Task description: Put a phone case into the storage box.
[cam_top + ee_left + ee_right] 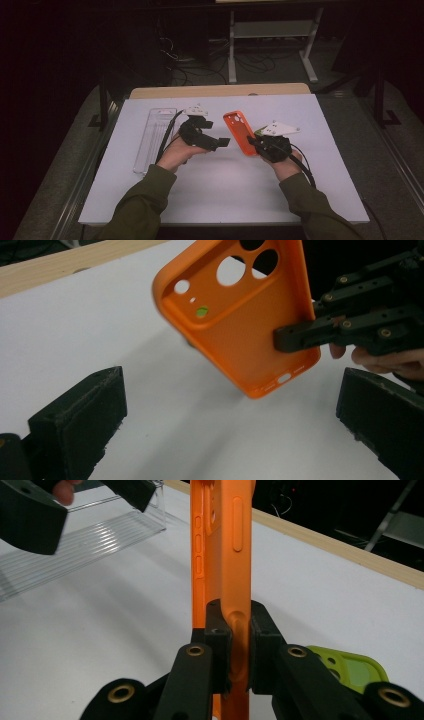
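Note:
An orange phone case (pixel 239 131) is held tilted above the white table, its camera cutouts at the far end. My right gripper (pixel 252 142) is shut on the case's lower side edge; in the right gripper view both jaws pinch the orange case (pixel 220 555) edge-on, at the right gripper (pixel 240 645). My left gripper (pixel 220 143) hovers just left of the case with its jaws wide apart. In the left gripper view the orange case (pixel 235 315) hangs beyond the left gripper (pixel 230 405), untouched by it, with the right gripper (pixel 300 337) clamped on its edge.
A clear plastic tray (pixel 152 137) lies lengthwise at the left of the white table (pixel 225 190). A lime-green phone case (pixel 350 667) rests on the table under my right hand. A wooden strip (pixel 220 90) borders the far edge.

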